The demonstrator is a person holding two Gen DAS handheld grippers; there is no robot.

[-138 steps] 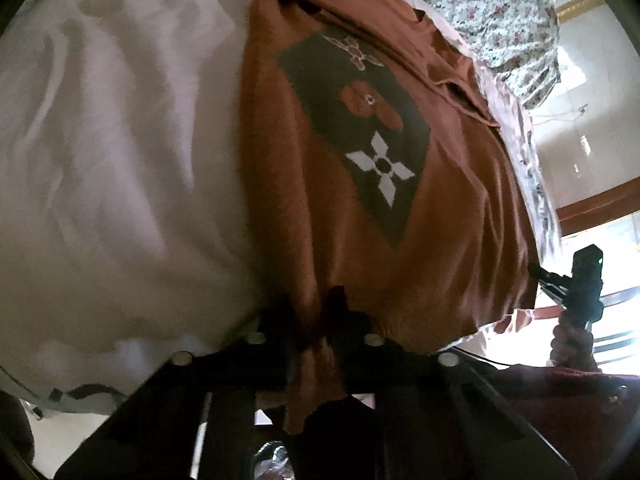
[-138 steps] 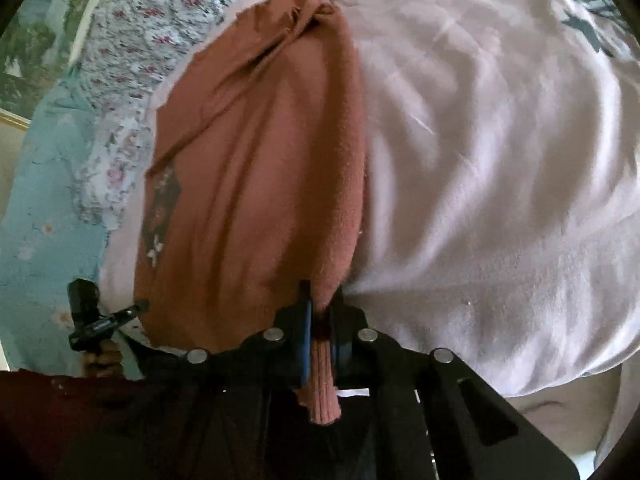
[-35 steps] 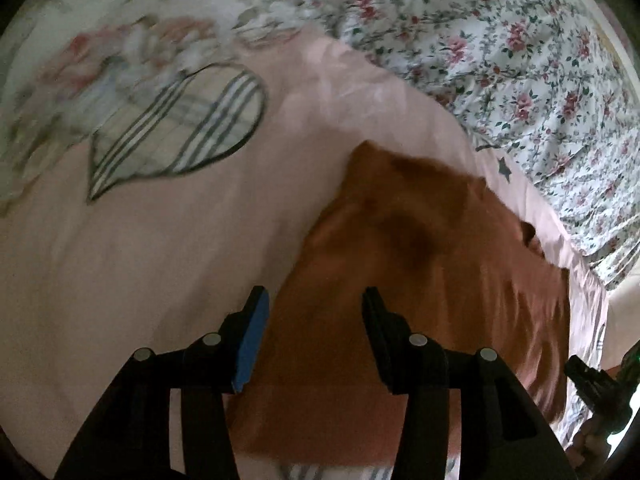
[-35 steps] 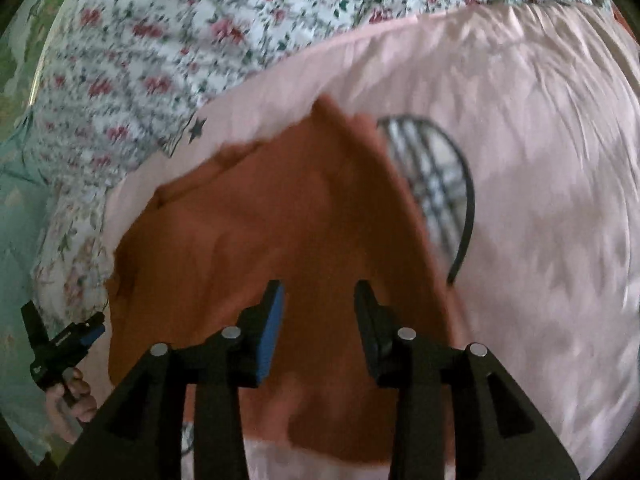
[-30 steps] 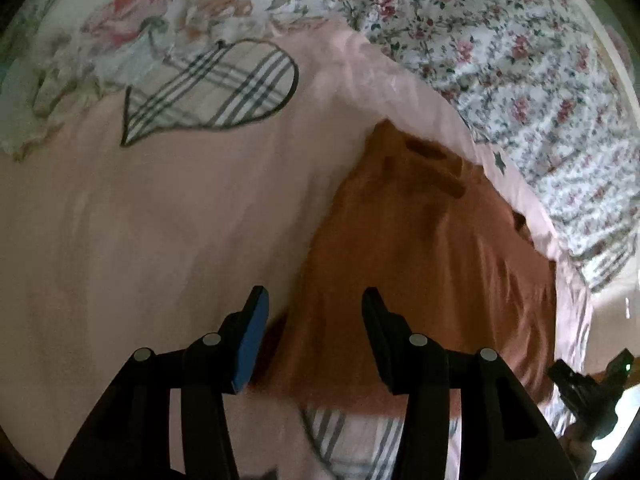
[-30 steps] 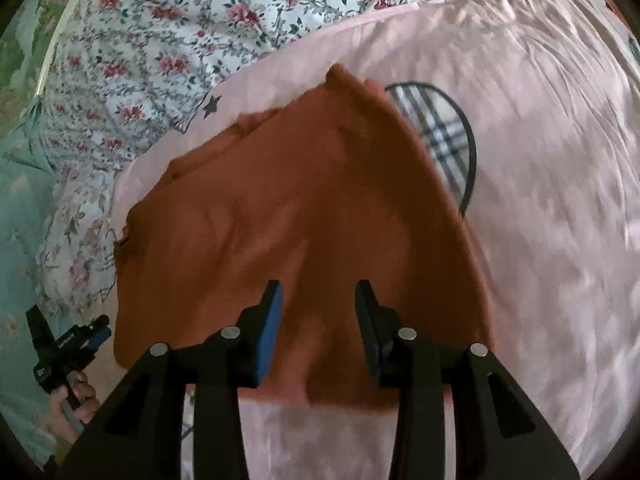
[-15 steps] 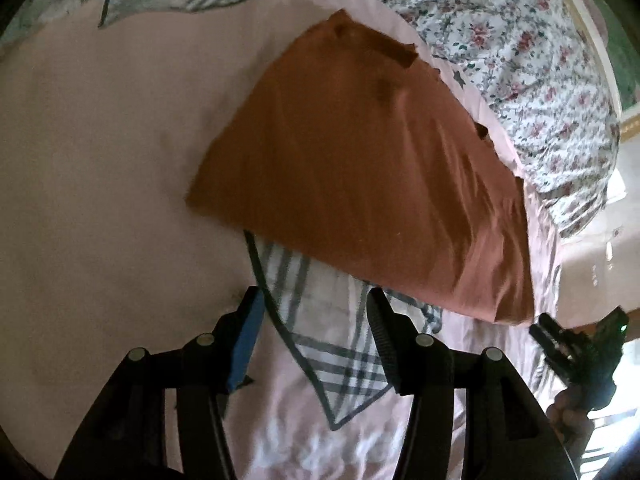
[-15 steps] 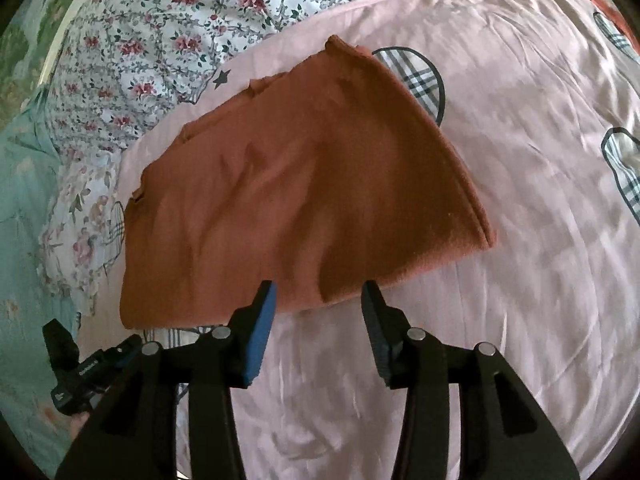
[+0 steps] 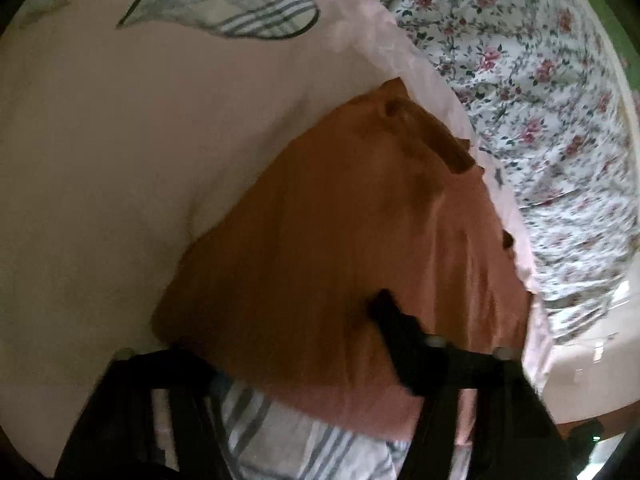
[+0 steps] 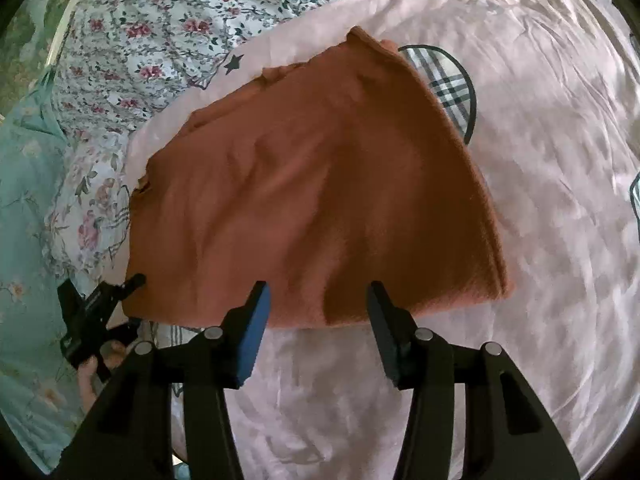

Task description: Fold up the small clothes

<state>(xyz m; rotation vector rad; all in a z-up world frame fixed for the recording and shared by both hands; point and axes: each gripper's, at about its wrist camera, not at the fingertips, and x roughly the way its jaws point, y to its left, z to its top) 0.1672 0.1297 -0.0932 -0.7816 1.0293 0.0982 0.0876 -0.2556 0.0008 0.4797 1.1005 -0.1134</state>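
Observation:
A rust-orange garment [image 9: 340, 248] lies folded on the pink bedspread [image 9: 100, 160]. My left gripper [image 9: 286, 328] is low at its near left corner. One dark finger [image 9: 384, 308] rests on top of the fabric and the other is hidden under the edge. Its jaws are closing with the corner between them, and no firm pinch shows. In the right wrist view the garment [image 10: 320, 184] spreads ahead, and my right gripper [image 10: 316, 296] hovers at its near folded edge. Those jaws are opening and hold nothing. The left gripper [image 10: 134, 302] shows there too, in a hand at the garment's left corner.
A floral quilt [image 10: 160, 40] borders the pink bedspread [image 10: 540, 160] at the back and left. Plaid heart patches [image 10: 452, 80] are printed on the bedspread, one partly under the garment. The bed edge and a lit floor [image 9: 592, 364] show at the right of the left wrist view.
The left gripper has dropped from above the plaid patch onto the garment's near corner, one finger now over the fabric. The right gripper has neared the folded edge with its jaws wider.

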